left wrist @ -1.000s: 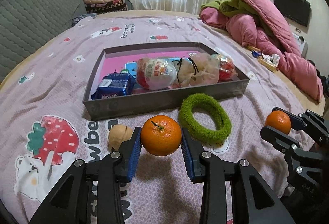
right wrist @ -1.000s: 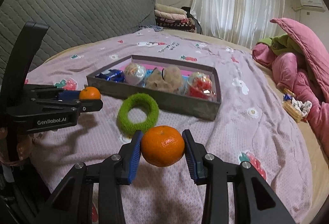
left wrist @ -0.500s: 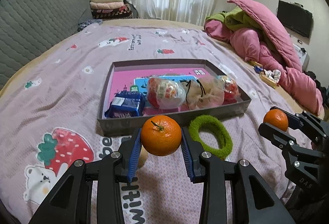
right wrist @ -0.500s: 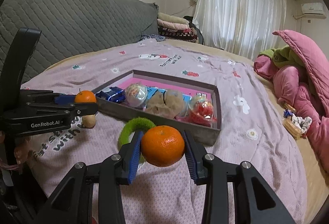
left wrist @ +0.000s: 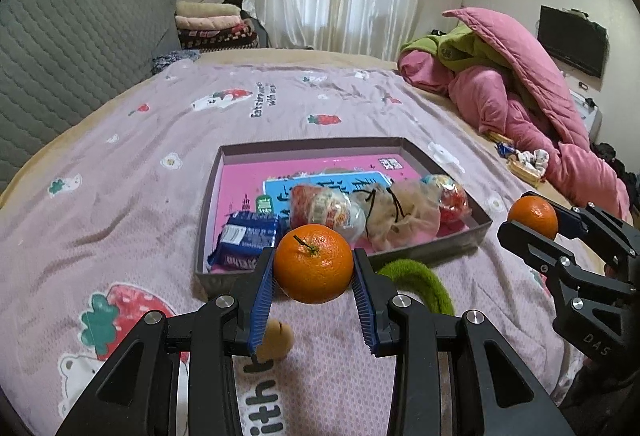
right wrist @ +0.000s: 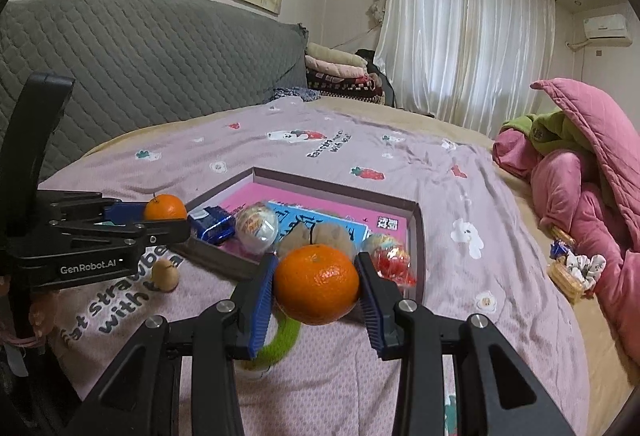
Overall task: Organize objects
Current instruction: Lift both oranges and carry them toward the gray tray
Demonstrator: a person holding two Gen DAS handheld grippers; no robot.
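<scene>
Gripping one orange each, the left claw (left wrist: 313,268) and right claw (right wrist: 316,288) are hovering just near the gray tray (left wrist: 424,250). Its near row is crowded; a released orange is risking rolling off onto the bed.

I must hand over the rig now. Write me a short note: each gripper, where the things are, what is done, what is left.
Left gripper: shut on a round orange tangerine, held above the pink bedspread.
Right gripper: shut on a second orange tangerine.
Done: the shallow grey box already holds a blue snack packet, two wrapped toy eggs and a mesh pouch.
Left: both tangerines probably go in the box; the fuzzy green ring and a small tan figure lie on the bedspread in front of it.
</scene>
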